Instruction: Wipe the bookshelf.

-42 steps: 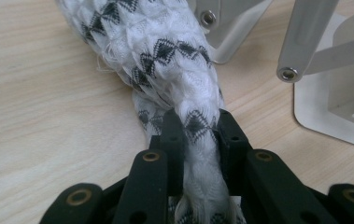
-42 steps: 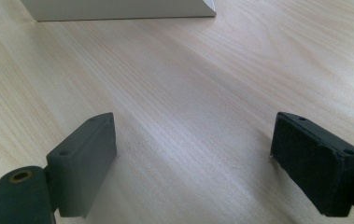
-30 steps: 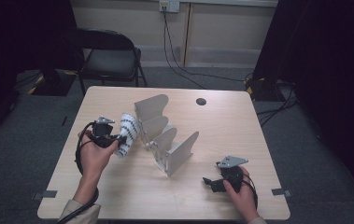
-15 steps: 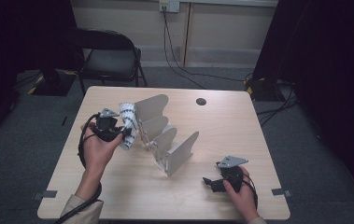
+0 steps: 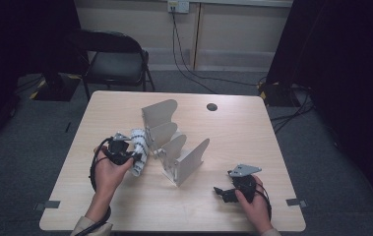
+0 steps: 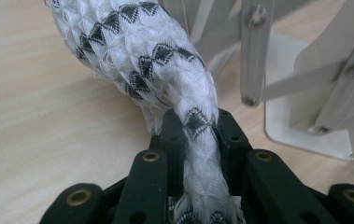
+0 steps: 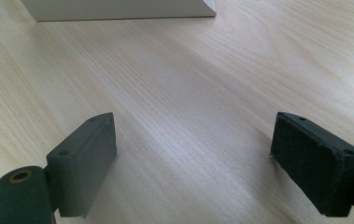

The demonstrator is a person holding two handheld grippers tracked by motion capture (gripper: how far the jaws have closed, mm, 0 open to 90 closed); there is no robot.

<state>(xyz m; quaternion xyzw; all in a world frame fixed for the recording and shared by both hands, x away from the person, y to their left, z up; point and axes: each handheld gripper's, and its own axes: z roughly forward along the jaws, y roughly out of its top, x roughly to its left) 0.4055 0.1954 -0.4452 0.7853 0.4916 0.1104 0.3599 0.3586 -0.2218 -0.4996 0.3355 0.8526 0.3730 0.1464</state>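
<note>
Left of the white rack (image 5: 174, 147), low over the worktop (image 5: 253, 137): rolled white cloth (image 6: 165, 65), clamped at its pinched end by left gripper (image 5: 125, 153) jaws. Soft, light, floppy; best gripped where bunched tight. Right gripper (image 7: 202, 163) jaws wide apart, empty, near right.

Lab-like recording room: bare table (image 5: 125, 196), folding chair (image 5: 112, 61), floor cables (image 5: 194, 73), dark curtains (image 5: 341, 73).

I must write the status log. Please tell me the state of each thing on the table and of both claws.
Left claw: shut on the rolled cloth.
Rolled cloth: white with black diamonds, rolled up, held beside the rack.
Rack: standing on the table, dividers upright.
Right claw: open, nothing between the jaws.
</note>
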